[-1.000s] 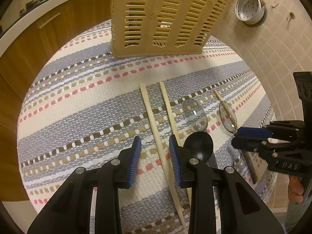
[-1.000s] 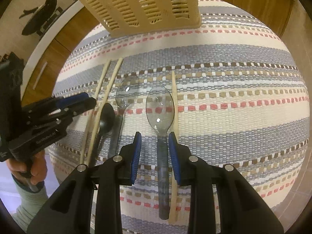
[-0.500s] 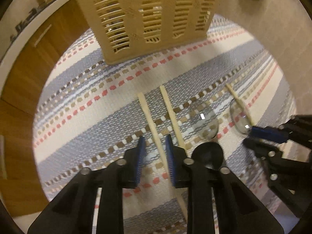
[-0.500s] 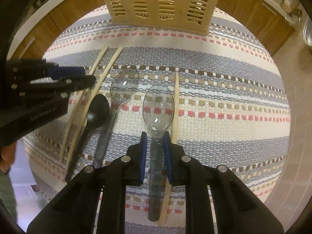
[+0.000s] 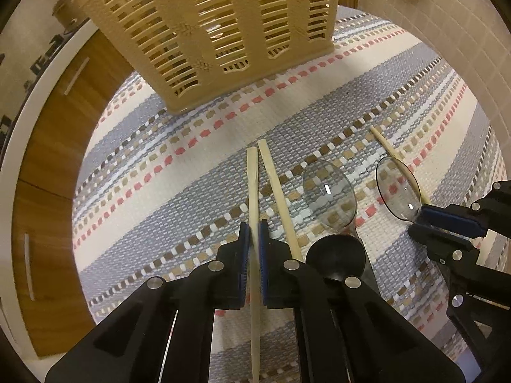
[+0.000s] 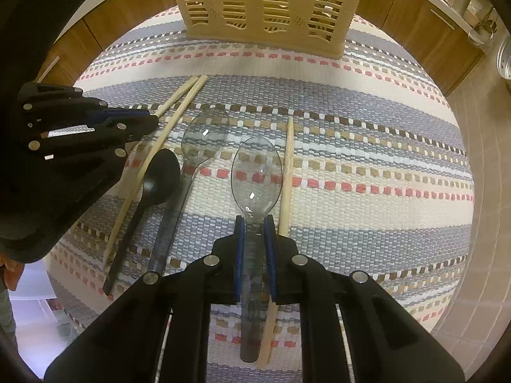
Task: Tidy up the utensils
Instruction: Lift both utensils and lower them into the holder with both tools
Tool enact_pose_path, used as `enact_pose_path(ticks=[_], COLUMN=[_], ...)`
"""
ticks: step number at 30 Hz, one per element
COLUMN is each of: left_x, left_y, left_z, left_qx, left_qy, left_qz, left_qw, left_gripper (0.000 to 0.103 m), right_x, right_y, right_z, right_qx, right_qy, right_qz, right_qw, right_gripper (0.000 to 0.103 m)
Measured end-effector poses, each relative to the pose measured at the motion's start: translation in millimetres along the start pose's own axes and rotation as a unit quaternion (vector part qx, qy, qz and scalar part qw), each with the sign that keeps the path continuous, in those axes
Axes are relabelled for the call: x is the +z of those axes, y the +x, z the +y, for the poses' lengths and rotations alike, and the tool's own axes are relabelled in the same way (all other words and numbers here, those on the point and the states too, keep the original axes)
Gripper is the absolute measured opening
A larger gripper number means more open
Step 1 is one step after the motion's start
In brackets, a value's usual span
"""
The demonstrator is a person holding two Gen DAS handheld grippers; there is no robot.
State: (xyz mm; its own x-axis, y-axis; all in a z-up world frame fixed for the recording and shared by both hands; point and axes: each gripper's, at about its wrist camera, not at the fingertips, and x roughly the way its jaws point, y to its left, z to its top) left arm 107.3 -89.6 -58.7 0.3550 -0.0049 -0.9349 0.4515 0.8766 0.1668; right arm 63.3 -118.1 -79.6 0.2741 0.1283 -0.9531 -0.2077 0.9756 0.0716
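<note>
Behind the right gripper (image 6: 254,225), the clear spoon (image 6: 256,172) handle it's pinching gets half hidden. Left gripper (image 5: 254,233) is clamped on a chopstick (image 5: 253,188), black spoon (image 5: 338,260) just right.

We see a broad bare band of striped mat (image 6: 367,146) between the utensils and the slatted basket (image 6: 265,3), with room to pass. Around the clear spoon (image 6: 255,172), a chopstick (image 6: 287,175) lies just beside it, while the black spoon (image 6: 159,175) and the left hand-held gripper (image 6: 153,118) crowd the left.

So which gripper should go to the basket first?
Either. The left gripper is shut on a chopstick, the right gripper on a clear spoon; the basket looks nearer the right.
</note>
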Motion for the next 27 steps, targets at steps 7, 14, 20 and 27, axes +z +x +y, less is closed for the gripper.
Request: enact_pose_path(ticks=[7,14,20,27], left_x=[-13.1,-35.5,-52.8,-55.8], left_y=[-2.1,-32.1,-72.5,-116.9], left_z=[19.1,51.0,74.9,91.9], left_qx=[-0.054,-0.134,-0.157,-0.162], left_qy=[-0.045,-0.130,-0.169,-0.184], left_qz=[-0.026,-0.127,-0.230,-0.321], left_qw=[0.9972,0.9742,0.9455,0.9148], left_gripper=[0.003,0.003,0.003,0.003], right_x=[-7.9,-10.5,-10.0,-6.7], right_y=[-8.1,-19.8,-53.1,-97.8], right_z=[-10.4,-20.3,-28.8,-33.8], right_qx=[0.021,0.055,0.088,0.113], right_qy=[0.008,0.022,0.041,0.039], right_qz=[-0.006,-0.037,-0.088,-0.162], right_qw=[1.000,0.998,0.991,0.980], right_gripper=[0.010,0.010,0.010,0.010])
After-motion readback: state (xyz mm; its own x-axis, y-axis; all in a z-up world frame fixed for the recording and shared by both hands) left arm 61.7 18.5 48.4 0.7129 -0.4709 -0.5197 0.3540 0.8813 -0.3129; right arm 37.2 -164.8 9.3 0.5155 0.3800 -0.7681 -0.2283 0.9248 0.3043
